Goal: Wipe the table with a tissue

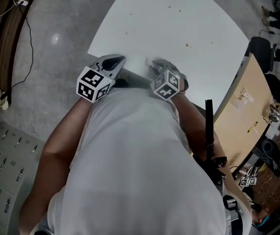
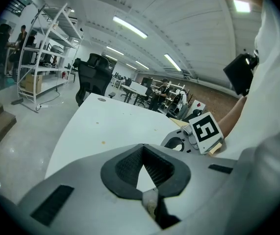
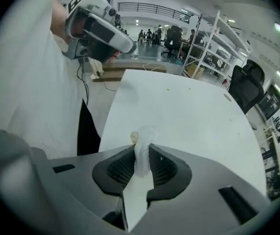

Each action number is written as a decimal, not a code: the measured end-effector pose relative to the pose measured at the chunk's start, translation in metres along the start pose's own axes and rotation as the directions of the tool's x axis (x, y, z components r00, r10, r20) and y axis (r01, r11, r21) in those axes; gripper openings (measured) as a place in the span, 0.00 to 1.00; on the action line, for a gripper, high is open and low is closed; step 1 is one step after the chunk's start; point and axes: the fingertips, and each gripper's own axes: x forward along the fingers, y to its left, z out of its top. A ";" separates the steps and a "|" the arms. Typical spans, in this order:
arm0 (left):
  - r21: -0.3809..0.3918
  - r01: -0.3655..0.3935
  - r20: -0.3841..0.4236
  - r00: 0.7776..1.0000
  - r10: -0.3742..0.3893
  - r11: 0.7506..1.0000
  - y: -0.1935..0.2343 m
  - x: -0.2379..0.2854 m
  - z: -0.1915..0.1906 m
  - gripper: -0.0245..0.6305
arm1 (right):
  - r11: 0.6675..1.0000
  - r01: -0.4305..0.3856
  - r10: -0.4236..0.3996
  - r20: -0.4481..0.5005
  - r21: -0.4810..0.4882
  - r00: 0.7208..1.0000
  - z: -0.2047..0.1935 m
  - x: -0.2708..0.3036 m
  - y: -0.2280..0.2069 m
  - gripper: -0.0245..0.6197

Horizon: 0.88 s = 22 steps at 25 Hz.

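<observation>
- White shirt filling head view foreground; both tongs reaching past it over near edge of counter.
- Right tongs clenching tissue: twisted strip pinched between pads, long axis running along tongs' own line, free tuft pointing ahead and down at counter.
- Tuft touching counter or not: cannot tell.
- Left tongs clenched, tips meeting, nothing between them, hovering just beside right tongs.
- Crumbs lying further out, away from person.
- Judgement: right hand nearer; wiping stroke needing to run outward.
</observation>
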 end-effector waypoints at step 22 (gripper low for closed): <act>0.023 -0.008 0.007 1.000 0.008 1.000 0.010 -0.006 0.001 0.04 | 0.991 -0.074 0.066 0.070 0.111 0.995 0.002 0.002 0.026 0.15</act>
